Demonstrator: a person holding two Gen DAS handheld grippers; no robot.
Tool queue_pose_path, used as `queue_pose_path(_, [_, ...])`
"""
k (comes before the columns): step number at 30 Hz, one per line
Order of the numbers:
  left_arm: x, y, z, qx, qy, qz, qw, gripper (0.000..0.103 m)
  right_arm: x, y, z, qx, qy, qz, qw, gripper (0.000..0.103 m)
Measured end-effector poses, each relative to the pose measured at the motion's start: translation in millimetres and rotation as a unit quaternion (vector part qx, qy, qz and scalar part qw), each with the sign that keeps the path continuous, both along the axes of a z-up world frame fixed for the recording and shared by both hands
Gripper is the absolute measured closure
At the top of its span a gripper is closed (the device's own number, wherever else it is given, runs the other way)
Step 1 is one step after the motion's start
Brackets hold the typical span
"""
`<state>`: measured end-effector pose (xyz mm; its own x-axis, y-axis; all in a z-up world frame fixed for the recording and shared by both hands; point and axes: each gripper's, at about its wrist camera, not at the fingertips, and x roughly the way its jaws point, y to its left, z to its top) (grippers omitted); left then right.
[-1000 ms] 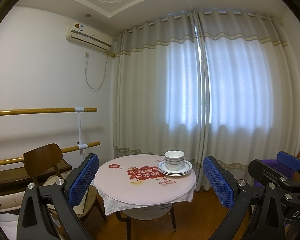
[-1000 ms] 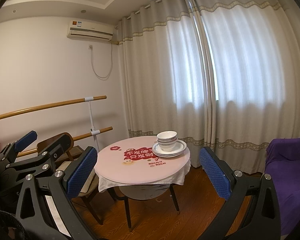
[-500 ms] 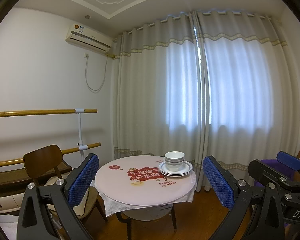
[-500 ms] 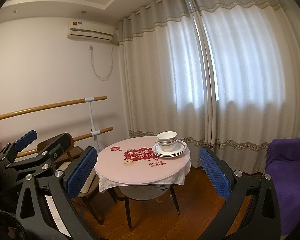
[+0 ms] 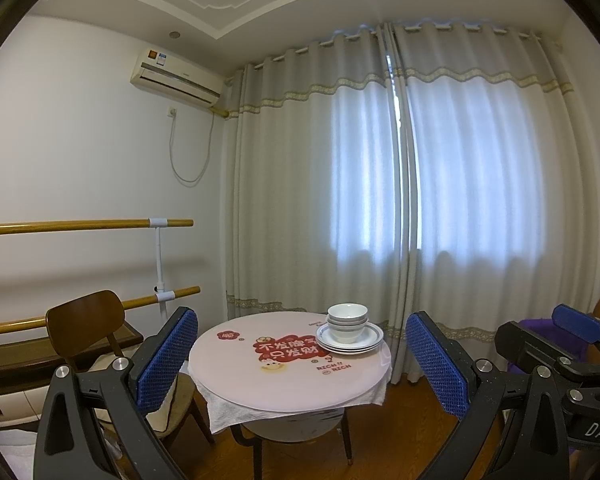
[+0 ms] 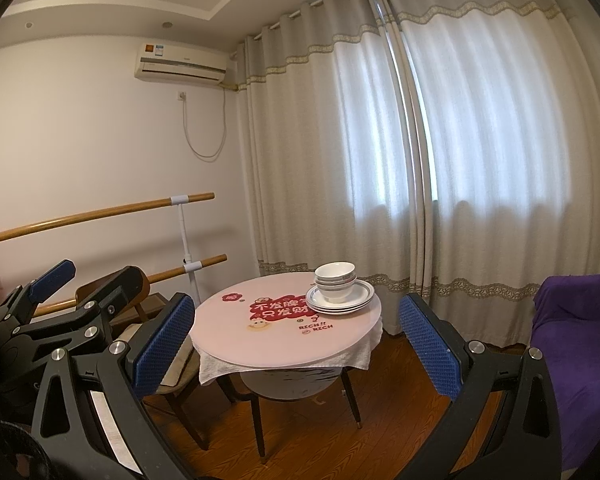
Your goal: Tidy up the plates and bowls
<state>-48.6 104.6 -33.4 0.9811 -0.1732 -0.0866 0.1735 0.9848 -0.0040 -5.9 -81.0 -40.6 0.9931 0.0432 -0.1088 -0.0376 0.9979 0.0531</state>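
A stack of white bowls [image 5: 347, 322] [image 6: 335, 280] rests on a stack of white plates [image 5: 350, 340] [image 6: 341, 300] at the back right of a round pink table [image 5: 288, 376] [image 6: 276, 340]. My left gripper [image 5: 300, 360] is open with nothing between its blue pads, well short of the table. My right gripper [image 6: 296, 348] is open and empty too, also at a distance from the table. The right gripper [image 5: 560, 356] shows at the right edge of the left wrist view, and the left gripper [image 6: 60, 308] shows at the left of the right wrist view.
A wooden chair [image 5: 88, 324] stands left of the table, below two wooden wall bars [image 5: 84, 224]. A purple covered seat [image 6: 572, 344] is at the right. Long curtains [image 5: 400, 200] hang behind the table. The floor [image 6: 308, 428] is wood.
Both views have drifted very slightly; the table and dishes sit a touch lower in the left wrist view. Both grippers stay open and the dishes have not moved.
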Motion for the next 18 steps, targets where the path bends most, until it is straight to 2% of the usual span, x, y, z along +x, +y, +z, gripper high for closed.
queue_pose_path(18, [-0.3, 0.0, -0.4, 0.002, 0.0, -0.001, 1.0, 0.001, -0.8, 1.1, -0.1, 0.001, 0.0, 0.0, 1.0, 0.0])
